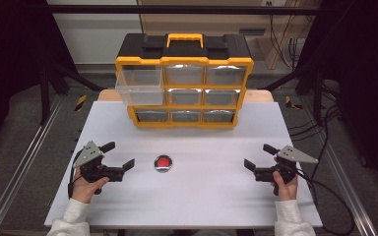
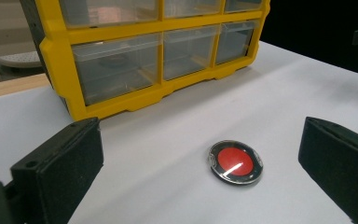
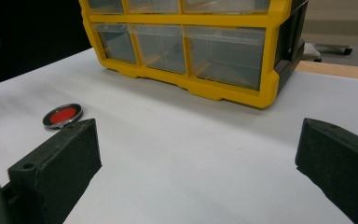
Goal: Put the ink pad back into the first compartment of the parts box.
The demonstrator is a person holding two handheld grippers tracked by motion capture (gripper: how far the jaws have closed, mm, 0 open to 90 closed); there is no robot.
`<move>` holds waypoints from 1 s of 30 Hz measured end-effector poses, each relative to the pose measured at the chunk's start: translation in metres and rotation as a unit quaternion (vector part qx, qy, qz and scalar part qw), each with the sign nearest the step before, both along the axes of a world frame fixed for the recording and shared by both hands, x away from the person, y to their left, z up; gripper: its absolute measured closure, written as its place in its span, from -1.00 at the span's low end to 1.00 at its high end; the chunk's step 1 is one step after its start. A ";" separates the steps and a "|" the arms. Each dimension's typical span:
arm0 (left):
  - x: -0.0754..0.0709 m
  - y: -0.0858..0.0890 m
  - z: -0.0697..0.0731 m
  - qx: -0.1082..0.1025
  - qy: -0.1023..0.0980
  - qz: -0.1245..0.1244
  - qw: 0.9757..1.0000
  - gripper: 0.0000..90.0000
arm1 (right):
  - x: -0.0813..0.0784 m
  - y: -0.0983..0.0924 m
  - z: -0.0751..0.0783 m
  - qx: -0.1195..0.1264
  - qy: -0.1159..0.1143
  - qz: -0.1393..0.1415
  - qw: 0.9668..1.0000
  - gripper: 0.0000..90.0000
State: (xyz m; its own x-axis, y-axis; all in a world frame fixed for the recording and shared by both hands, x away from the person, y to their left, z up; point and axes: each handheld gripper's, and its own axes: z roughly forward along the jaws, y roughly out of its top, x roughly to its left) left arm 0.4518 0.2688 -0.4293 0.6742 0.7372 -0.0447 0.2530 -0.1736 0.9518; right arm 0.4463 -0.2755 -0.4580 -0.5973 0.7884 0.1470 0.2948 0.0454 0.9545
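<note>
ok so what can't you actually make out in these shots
- Drawer contents: in the high view the organizer has glare on its clear fronts; the pulled-out drawer looks empty, the rest are unclear.
- Red disc: too small in the high view, with a glint across it in the left gripper view; any marking is unreadable.
- Organizer top: cut off by the upper edge in both gripper views.

A person's two hands rest low over the near half of a tabletop (image 1: 187, 201), each holding a gripper. The left gripper (image 1: 119, 154) sits near the left edge, its jaws spread wide apart, pointing right. The right gripper (image 1: 260, 156) sits near the right edge, jaws likewise spread, pointing left. White sleeves (image 1: 71, 219) cover both forearms.
</note>
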 end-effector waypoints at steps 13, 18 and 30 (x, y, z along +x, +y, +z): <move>-0.002 -0.014 0.014 0.010 -0.005 -0.007 1.000 -1.00 | -0.001 -0.001 0.001 0.002 -0.004 0.001 1.000 -0.99; 0.000 -0.020 0.017 0.015 -0.001 -0.008 1.000 -1.00 | -0.001 -0.001 0.001 0.003 -0.004 -0.001 1.000 -0.99; 0.008 -0.036 0.021 0.031 0.017 -0.018 0.999 -1.00 | -0.001 -0.001 0.001 -0.003 -0.004 -0.001 1.000 -0.99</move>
State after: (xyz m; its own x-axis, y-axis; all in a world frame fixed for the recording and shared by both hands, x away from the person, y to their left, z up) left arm 0.4594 0.2333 -0.4084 0.6993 0.7145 -0.0233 0.2776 -0.2413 0.9299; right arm 0.4457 -0.2763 -0.4571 -0.5970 0.7903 0.1376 0.2865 0.0498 0.9568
